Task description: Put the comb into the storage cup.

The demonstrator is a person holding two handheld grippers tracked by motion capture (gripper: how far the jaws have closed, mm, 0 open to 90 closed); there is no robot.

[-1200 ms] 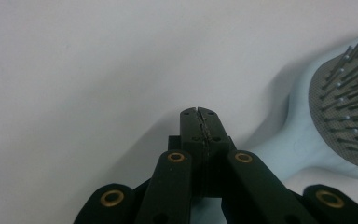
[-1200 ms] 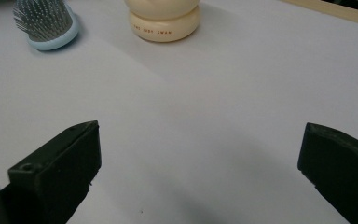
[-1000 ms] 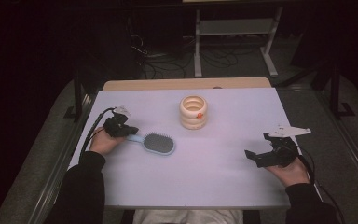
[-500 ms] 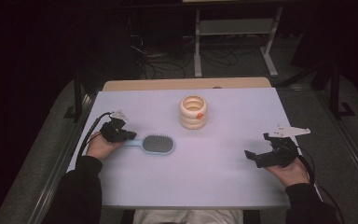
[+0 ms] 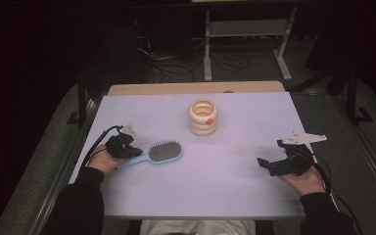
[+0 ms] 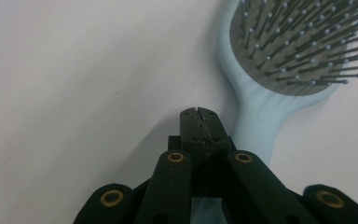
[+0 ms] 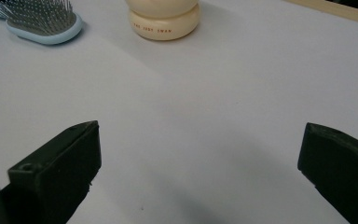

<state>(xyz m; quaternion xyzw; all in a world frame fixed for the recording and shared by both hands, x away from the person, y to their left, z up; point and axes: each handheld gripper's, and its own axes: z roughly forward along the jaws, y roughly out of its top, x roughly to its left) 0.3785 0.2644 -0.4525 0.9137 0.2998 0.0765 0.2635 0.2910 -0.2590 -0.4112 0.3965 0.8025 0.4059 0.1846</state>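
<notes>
Beside the hairbrush (image 6: 279, 70), left gripper (image 6: 199, 112) fingers meet empty; right gripper (image 7: 198, 158) gapes wide.

We see right gripper (image 7: 200, 172) w/ jaws wide apart over pale table (image 7: 223, 107); cream pot (image 7: 164, 18) at 12 o'clock, blue hairbrush (image 7: 39, 18) at 10.

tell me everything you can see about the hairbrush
The hairbrush is pale blue, plastic by its look, with an oval head and a grey pad of ball-tipped pins facing up. It lies flat on the white table, left of the cream ringed holder, handle toward the left gripper. The shut jaws sit over the handle; whether they clamp it is unclear.
</notes>
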